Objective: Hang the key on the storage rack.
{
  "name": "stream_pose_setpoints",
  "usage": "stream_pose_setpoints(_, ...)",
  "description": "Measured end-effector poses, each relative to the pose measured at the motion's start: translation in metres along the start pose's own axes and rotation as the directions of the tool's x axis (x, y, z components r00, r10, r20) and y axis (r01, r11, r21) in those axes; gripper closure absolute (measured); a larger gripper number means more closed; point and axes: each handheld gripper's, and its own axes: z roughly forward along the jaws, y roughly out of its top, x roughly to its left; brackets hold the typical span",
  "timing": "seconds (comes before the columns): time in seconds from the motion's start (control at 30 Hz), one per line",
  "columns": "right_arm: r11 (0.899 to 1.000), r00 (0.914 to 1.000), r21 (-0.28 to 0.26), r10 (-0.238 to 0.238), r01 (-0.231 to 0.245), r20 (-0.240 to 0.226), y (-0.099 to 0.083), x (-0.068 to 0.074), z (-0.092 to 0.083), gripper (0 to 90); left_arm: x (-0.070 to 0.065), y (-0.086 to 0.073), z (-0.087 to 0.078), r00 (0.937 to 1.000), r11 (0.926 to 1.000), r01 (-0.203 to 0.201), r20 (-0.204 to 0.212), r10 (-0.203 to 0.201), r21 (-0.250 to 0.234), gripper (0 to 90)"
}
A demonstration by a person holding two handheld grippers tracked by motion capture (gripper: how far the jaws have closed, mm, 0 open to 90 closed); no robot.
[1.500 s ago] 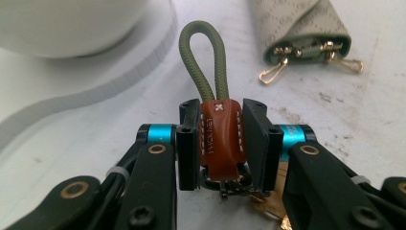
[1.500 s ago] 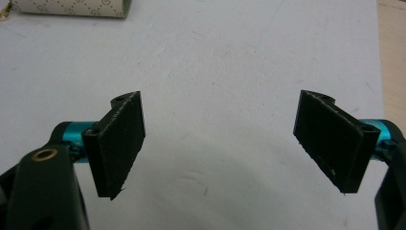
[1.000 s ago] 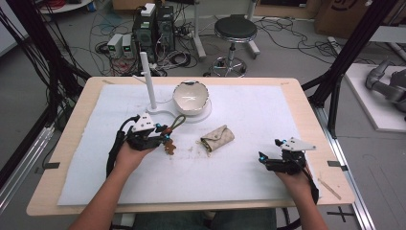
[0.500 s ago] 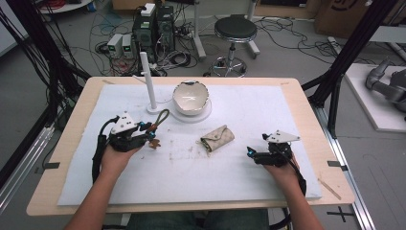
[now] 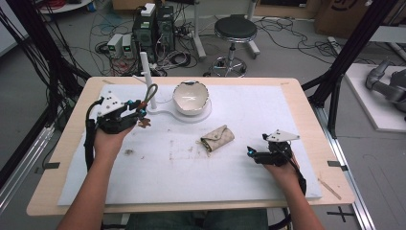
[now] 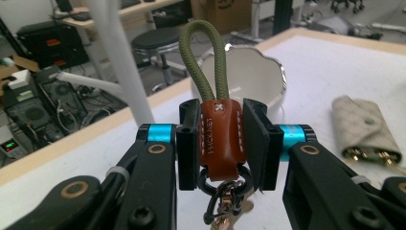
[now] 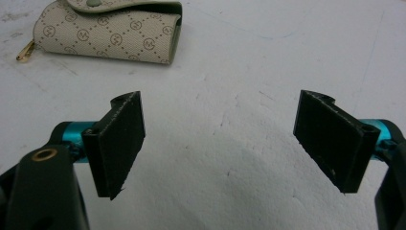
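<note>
Key fob held at the left, pouch lying in the middle

A brown leather key fob (image 6: 219, 139) with a green loop is clamped by the left gripper (image 6: 220, 143) above the surface (image 5: 249, 177), near a white bowl (image 5: 190, 97); the patterned pouch (image 5: 218, 138) lies centrally; the right gripper (image 7: 225, 143) fingers are spread apart, nothing between them.

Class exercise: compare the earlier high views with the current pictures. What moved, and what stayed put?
The left gripper, shut on the keychain, lifted it off the mat and carried it left and away, towards the white stand. The right gripper, jaws open and empty, slid left towards the pouch. The pouch, the bowl and the stand kept their places.
</note>
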Motion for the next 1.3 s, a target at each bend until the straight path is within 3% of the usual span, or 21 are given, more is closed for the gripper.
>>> stream_pose_setpoints(0.37, 1.000, 1.0000, 0.007, -0.008, 0.008, 0.001, 0.000, 0.001, 0.001, 18.3, 0.014, 0.016, -0.003, 0.9941, 0.9990, -0.012, -0.108, 0.007, -0.043, 68.3)
stream_pose_setpoints(0.6, 1.000, 0.9999, 0.010, -0.013, 0.013, 0.000, 0.000, 0.002, 0.000, 18.3, 0.021, 0.018, 0.001, 0.9935, 0.9981, 0.000, -0.114, -0.007, -0.061, 68.4)
stream_pose_setpoints(0.93, 1.000, 0.9999, 0.019, -0.016, 0.016, 0.000, -0.001, 0.004, 0.002, 18.3, 0.029, 0.011, 0.012, 0.9903, 0.9999, 0.003, -0.139, -0.005, -0.016, 68.2)
stream_pose_setpoints(1.3, 1.000, 0.9999, 0.021, -0.015, 0.015, -0.004, -0.001, 0.004, 0.001, 18.3, 0.033, 0.001, 0.024, 0.9910, 0.9998, 0.010, -0.134, -0.008, 0.014, 67.4)
